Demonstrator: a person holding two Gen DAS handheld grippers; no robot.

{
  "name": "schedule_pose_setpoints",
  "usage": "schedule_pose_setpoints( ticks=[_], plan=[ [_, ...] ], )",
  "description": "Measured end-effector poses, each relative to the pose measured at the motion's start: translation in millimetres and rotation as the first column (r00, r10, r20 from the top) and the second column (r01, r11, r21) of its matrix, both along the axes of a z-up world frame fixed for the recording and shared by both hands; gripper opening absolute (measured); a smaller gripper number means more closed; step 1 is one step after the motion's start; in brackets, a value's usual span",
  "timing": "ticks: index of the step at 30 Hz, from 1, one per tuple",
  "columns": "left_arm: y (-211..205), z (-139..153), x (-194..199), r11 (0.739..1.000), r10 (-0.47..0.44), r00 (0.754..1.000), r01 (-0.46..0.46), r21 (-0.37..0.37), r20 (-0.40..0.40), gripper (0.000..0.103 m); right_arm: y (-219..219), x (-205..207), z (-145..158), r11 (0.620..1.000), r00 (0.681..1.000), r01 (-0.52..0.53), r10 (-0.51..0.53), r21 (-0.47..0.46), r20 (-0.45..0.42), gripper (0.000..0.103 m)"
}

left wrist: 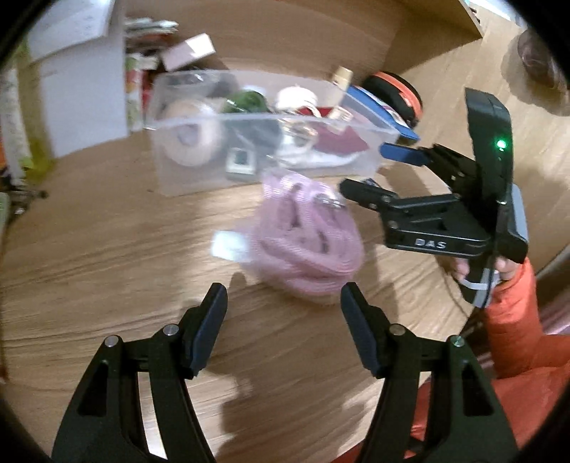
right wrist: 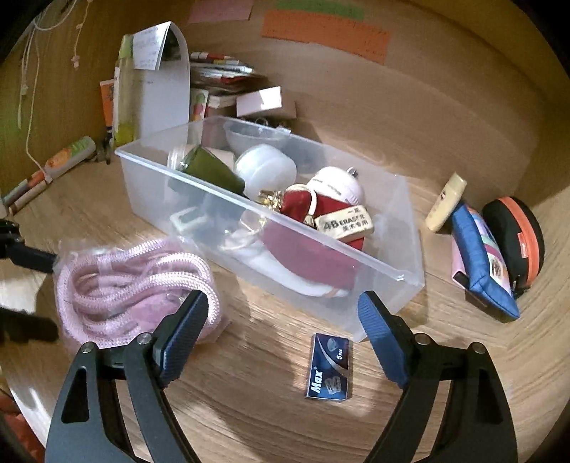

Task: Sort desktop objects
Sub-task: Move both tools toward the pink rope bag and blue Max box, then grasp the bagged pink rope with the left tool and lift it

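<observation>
Wooden desk (right wrist: 249,409): one bin (right wrist: 409,228), one rope (right wrist: 135,281).

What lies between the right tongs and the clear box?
Only the small blue "Max" packet on bare wood, seen in the right wrist view between the right tongs and clear box.

Background stuff: the wooden desk (right wrist: 249,409) has a wood-panel back wall with sticky notes on it, a pink one (right wrist: 221,9), a green strip (right wrist: 320,9) and a long orange one (right wrist: 326,32). A white cable (right wrist: 26,64) dangles down at the far left. A white curved stand (right wrist: 165,92) is at the back with a paper note (right wrist: 149,48) clipped on top, and a messy stack of books (right wrist: 221,76) sits just beside it.
</observation>
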State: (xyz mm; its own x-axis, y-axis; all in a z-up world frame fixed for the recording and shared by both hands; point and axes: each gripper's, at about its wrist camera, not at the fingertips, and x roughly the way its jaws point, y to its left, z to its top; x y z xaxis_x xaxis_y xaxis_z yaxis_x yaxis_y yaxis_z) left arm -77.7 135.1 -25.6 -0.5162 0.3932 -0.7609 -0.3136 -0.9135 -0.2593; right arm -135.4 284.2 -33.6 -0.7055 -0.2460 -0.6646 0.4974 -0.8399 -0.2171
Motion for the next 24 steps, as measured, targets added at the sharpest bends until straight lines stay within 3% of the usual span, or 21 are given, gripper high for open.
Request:
schedule_pose_setpoints(
  ticks=[9, 19, 24],
  plan=[
    [11.3, 4.4, -15.9, 0.993, -0.038, 0.998, 0.032, 0.118, 0.052, 0.066, -3.1, -9.4, -7.5, 0.999, 0.997, -0.041, 0.039, 0.023, 0.061, 0.084],
    [4.0, 36.3, -29.7, 0.991, 0.023, 1.000, -0.021, 0.129, -0.016, 0.066, -15.8, 2.3, -13.5, 0.991, 0.987, -0.131, 0.129, 0.017, 0.093, 0.083],
    [7.6, 45.8, -33.8, 0.986, -0.011, 0.999, 0.016, 0.163, -0.030, 0.066, -21.3, 1.9, -16.3, 0.990, 0.982, -0.136, 0.139, -0.028, 0.129, 0.078]
  ],
)
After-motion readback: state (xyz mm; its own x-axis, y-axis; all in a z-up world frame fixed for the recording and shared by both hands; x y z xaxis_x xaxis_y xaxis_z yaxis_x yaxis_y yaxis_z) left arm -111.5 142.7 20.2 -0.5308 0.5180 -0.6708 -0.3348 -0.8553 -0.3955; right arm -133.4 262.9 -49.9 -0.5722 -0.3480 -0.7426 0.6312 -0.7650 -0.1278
